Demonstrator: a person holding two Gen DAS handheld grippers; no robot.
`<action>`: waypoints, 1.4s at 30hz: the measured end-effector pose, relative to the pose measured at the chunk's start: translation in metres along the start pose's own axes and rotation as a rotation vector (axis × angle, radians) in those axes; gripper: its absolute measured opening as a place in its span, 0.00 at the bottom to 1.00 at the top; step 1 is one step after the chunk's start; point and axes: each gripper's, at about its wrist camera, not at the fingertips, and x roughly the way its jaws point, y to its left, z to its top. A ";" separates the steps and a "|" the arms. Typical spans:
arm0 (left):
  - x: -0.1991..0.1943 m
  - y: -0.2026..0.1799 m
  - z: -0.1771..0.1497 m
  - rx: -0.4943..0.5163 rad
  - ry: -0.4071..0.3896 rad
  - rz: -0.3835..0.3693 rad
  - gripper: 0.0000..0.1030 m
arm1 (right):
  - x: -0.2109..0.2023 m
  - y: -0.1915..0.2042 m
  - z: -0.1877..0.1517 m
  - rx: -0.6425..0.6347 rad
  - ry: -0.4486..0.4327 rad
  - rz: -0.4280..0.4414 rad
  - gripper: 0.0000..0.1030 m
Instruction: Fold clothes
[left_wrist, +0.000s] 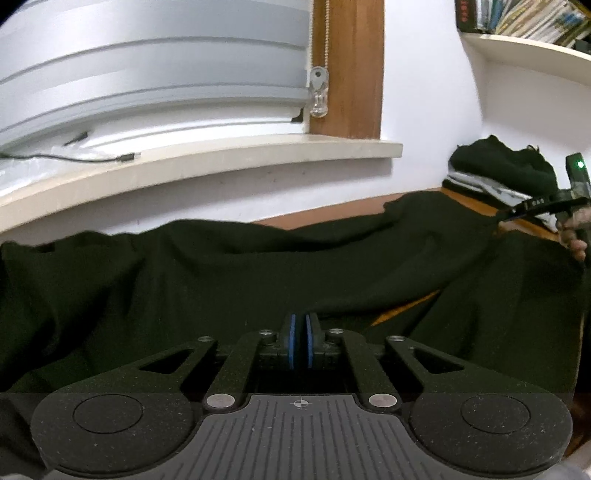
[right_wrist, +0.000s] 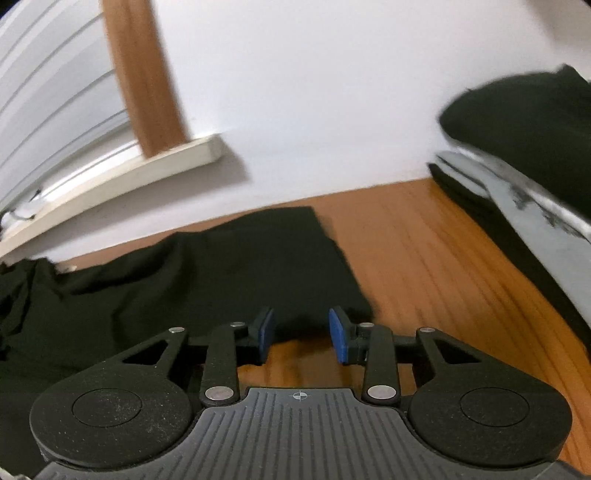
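1. The dark garment sprawls across the wooden counter, filling the middle band of the left wrist view, rumpled in long ridges. Folding from here risks locking those wrinkles in, because the cloth is not lying flat.

2. A stack of folded clothes sits at the right edge of the right wrist view, on the same counter, apart from the garment's squared end. A wide swing of the cloth could likely drag into it and topple it.

3. The left gripper has its blue pads pressed together with barely a slit between them, low in the frame at the garment's near edge. Whether fabric is pinched there I cannot tell, since the dark cloth hides the contact. If the jaws hold only a thin fringe, a lift would probably let it slip out.

4. The right gripper stands with its jaws spread wide and nothing between them, just short of the garment's near edge at lower centre, bare wood showing underneath. Closing too early would catch air; closing too deep might gather two layers and skew the fold.

5. The right wrist view is blurred, so the exact edge position is uncertain.
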 end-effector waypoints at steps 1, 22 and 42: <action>0.000 -0.001 0.001 0.004 -0.001 0.000 0.06 | 0.002 -0.003 0.000 0.019 0.008 -0.003 0.36; -0.010 0.003 0.019 0.009 -0.043 -0.045 0.03 | 0.009 0.001 0.041 0.081 -0.102 0.006 0.03; -0.017 0.000 0.131 0.075 -0.179 0.001 0.03 | -0.034 0.024 0.160 -0.016 -0.356 -0.052 0.03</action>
